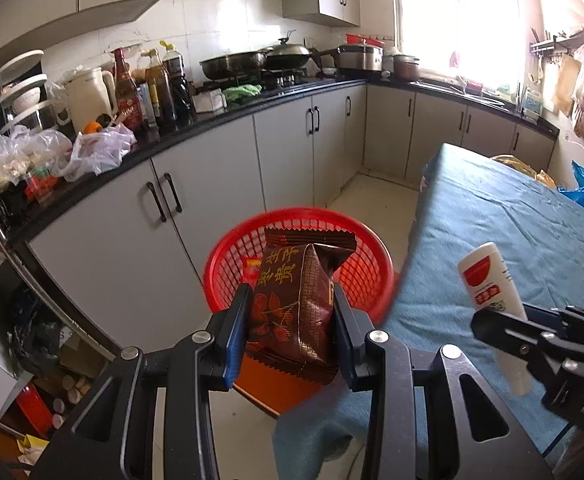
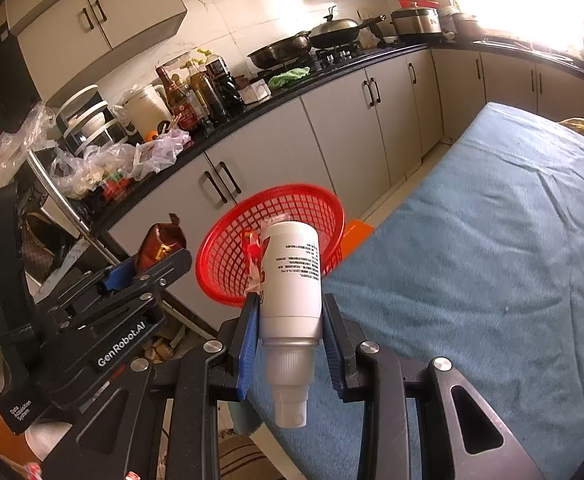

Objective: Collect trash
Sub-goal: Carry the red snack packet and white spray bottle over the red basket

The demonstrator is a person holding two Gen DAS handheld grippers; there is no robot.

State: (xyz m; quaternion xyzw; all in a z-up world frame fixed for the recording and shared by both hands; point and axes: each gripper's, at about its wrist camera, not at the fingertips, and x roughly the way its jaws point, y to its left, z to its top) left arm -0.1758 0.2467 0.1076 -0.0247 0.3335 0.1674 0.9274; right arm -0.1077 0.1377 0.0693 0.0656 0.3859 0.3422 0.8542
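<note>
My left gripper [image 1: 292, 300] is shut on a brown snack packet [image 1: 297, 308] with gold characters and holds it upright just in front of a red mesh basket [image 1: 367, 268]. The basket holds a small red wrapper [image 1: 252, 265]. My right gripper [image 2: 290, 304] is shut on a white bottle [image 2: 292, 280], cap end toward the camera, near the basket [image 2: 228, 256]. In the left wrist view the right gripper [image 1: 503, 316] and bottle [image 1: 489, 276] show at the right. In the right wrist view the left gripper [image 2: 148, 268] and packet [image 2: 160, 240] show at the left.
A table under a blue cloth [image 2: 491, 260] lies to the right, with yellow and blue bags [image 1: 583, 194] at its far end. A black counter [image 1: 220, 120] with bottles, kettle, pans and plastic bags runs behind, grey cabinets below. Boxes and clutter [image 1: 32, 380] sit at lower left.
</note>
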